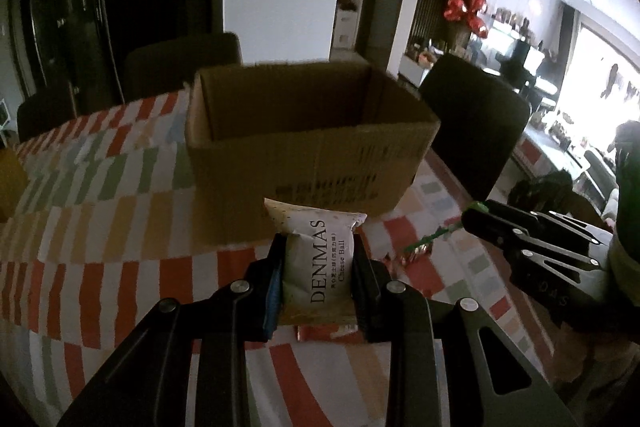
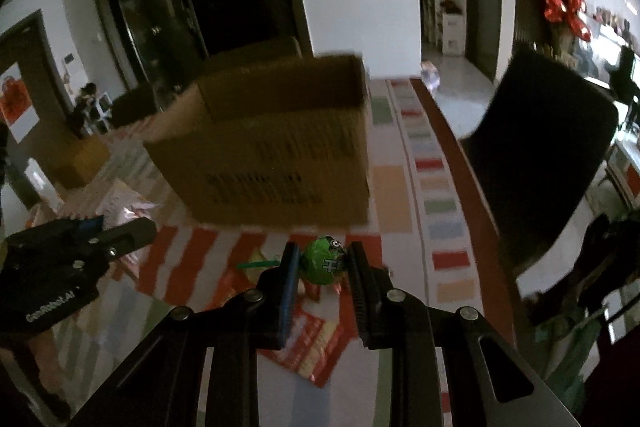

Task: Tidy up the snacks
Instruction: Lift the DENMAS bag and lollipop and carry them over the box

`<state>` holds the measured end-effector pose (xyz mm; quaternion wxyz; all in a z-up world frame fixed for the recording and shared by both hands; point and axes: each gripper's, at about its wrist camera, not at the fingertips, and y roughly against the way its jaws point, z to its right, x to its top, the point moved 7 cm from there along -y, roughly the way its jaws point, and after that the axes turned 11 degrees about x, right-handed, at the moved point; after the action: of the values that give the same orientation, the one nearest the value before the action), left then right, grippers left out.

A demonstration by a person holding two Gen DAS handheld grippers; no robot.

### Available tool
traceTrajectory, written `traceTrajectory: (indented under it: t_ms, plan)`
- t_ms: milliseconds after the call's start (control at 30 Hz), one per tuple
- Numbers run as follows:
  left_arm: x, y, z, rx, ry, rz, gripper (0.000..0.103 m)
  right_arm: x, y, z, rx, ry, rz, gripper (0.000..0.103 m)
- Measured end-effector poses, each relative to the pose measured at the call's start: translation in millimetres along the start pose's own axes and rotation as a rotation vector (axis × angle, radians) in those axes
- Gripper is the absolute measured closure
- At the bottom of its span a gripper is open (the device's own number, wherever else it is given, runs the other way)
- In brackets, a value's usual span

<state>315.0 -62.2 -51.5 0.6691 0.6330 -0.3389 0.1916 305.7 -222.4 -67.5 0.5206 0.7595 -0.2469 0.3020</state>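
Closest to us, our left tongs [image 1: 319, 259] are clamped on the white Denmas cheese ball packet [image 1: 320, 259], held above the tabletop [image 1: 100, 227]. Our right tongs [image 2: 323, 267] pinch a green lollipop [image 2: 325, 261] by its round head — the stick juts out left. Red snack wrappers [image 2: 320, 343] lie on the tabletop below. Just beyond stands the open cardboard box [image 1: 304, 135], looking empty from here. We judge the move is to carry each snack well over the near rim before letting go — one at a time, so the tongs don't collide.
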Motion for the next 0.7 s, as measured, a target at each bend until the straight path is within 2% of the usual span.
traceTrajectory:
  t_ms: [333, 700]
  plan:
    - [59, 20, -8, -0.004, 0.009, 0.093, 0.073, 65, 20, -16, 0.015, 0.074, 0.113, 0.077]
    - [105, -2, -22, -0.016, 0.029, 0.09, 0.073, 114, 3, -23, 0.031, 0.093, 0.131, 0.077]
